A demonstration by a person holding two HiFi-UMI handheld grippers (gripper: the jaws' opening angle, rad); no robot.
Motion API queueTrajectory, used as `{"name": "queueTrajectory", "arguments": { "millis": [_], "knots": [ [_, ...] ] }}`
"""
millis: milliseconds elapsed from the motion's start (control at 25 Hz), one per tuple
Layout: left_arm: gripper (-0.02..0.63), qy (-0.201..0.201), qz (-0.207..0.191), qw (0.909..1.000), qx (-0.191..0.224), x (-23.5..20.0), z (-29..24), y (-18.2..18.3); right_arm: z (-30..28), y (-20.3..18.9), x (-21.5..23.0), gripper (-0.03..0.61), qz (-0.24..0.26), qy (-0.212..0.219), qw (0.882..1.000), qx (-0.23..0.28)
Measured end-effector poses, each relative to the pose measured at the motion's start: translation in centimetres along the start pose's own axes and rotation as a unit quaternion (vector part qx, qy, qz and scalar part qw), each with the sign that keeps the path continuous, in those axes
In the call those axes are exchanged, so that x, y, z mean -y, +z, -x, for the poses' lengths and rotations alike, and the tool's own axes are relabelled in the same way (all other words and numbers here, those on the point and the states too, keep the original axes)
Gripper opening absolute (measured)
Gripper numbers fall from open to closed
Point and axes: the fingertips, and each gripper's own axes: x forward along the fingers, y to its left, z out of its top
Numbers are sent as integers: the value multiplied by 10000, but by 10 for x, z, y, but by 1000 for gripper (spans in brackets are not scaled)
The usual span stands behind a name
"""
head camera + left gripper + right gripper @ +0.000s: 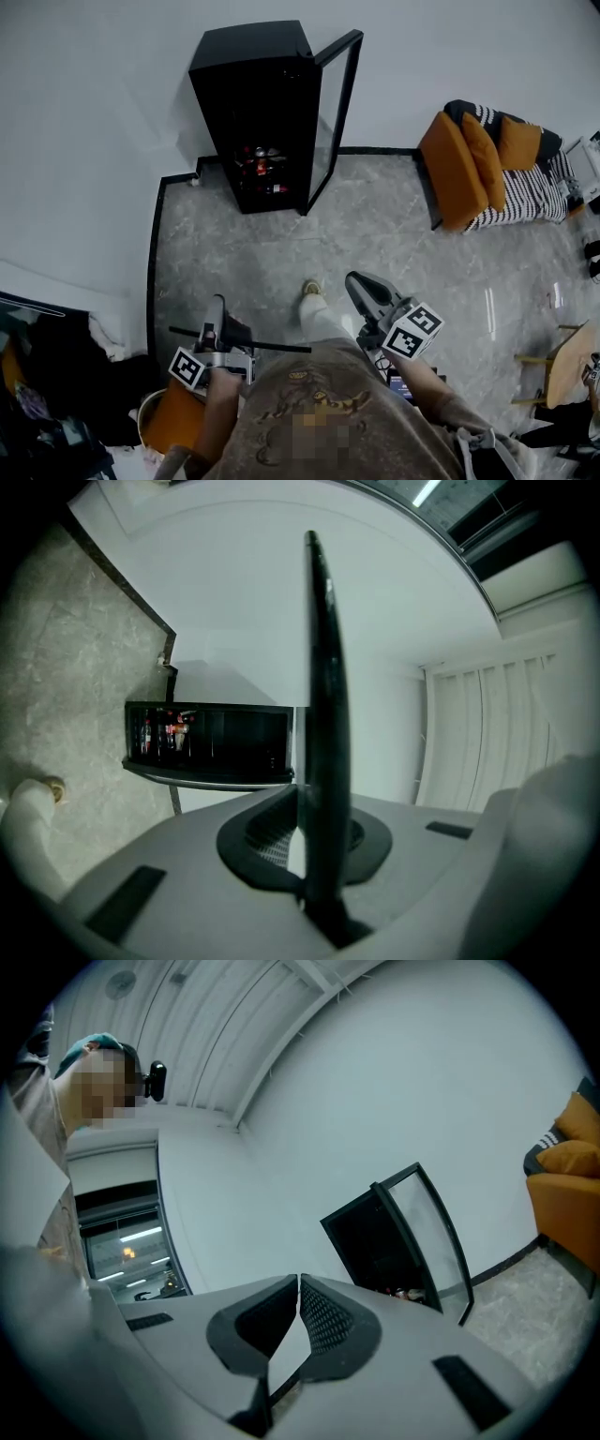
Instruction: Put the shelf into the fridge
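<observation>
claw check: left claw (pixel 309 827) clenched on shelf (pixel 323 714), thin dark panel seen edge-on, upright between pads. right claw (pixel 298 1288) clenched, tips together, nothing between them. head view: shelf (pixel 272 346) runs as dark bar across person's front, left claw (pixel 217 328) gripping it left of middle, right claw (pixel 361 286) near its right end. fridge (pixel 248 103) black, against white wall, well apart ahead, glass door (pixel 333 112) swung open, drinks (pixel 262 169) low inside. grey floor (pixel 375 234) between.
</observation>
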Motion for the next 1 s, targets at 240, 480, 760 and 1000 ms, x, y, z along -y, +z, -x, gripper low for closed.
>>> {"name": "queueTrajectory", "arguments": {
  "millis": [240, 480, 760, 1000],
  "knots": [
    [15, 62, 81, 9999, -12, -4, -42, 3, -31, 15, 29, 23, -141, -8, 9999, -33],
    [15, 143, 89, 9999, -14, -8, -87, 7, -60, 36, 55, 23, -260, 102, 9996, -66],
    [15, 142, 88, 9998, 75, -12, -144, 7, -92, 65, 90, 23, -201, 243, 9994, -158],
    [15, 117, -2, 9996, 250, -17, -193, 9, -118, 93, 126, 23, -120, 427, 9987, -233]
  ]
}}
